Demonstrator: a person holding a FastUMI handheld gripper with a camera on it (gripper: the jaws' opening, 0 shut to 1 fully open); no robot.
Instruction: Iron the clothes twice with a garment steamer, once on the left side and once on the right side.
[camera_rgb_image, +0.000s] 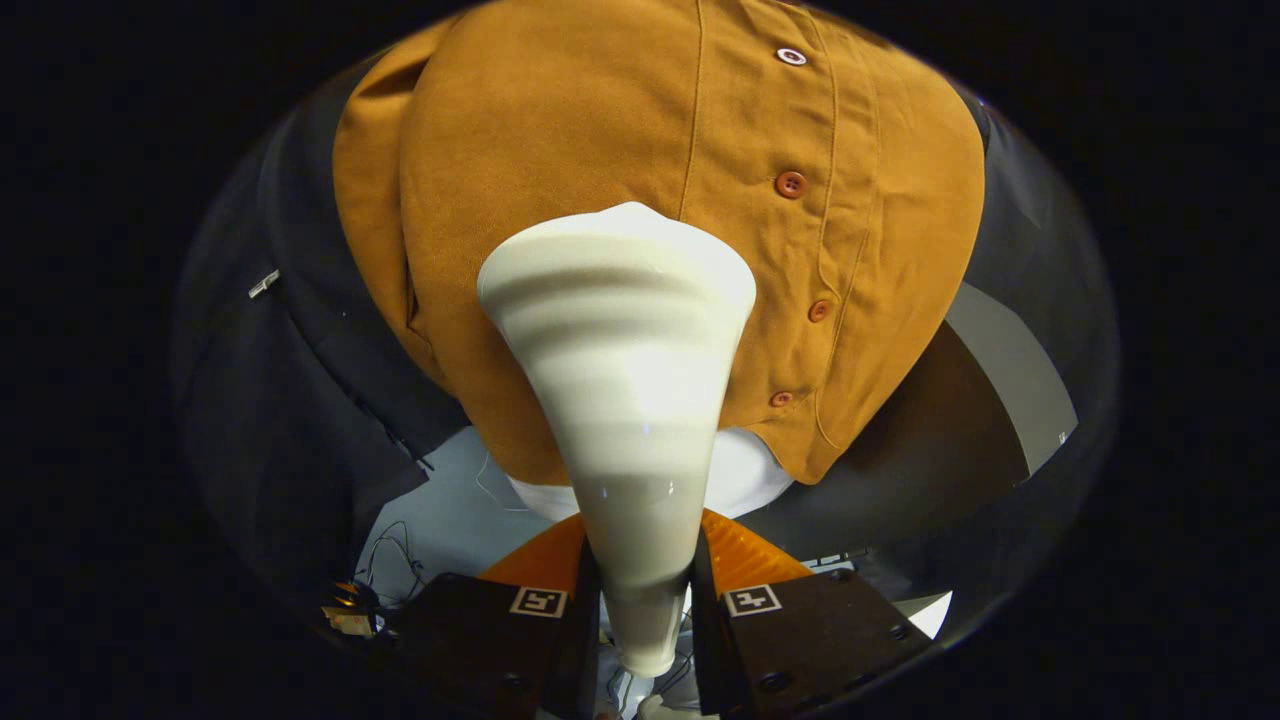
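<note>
Dark cloth (250, 400) hangs behind everything, with a pale floor (450, 510) showing low down and a few thin cables (395, 560) trailing across it. In front of that hangs the shirt (560, 150) — a mustard-brown one, its button strip (800, 250) running down just right of the middle, four buttons in sight. A white lining or under-layer (745, 470) peeks out below the hem. The steamer (625, 400), a cream cone with ridged bands, rises from between the fingers and widens toward the shirt; its broad head sits against the cloth left of the button strip, though actual contact cannot be made out. The gripper (645, 600) has both fingers pressed to the steamer's narrow handle — clamped on it, one on each side.
</note>
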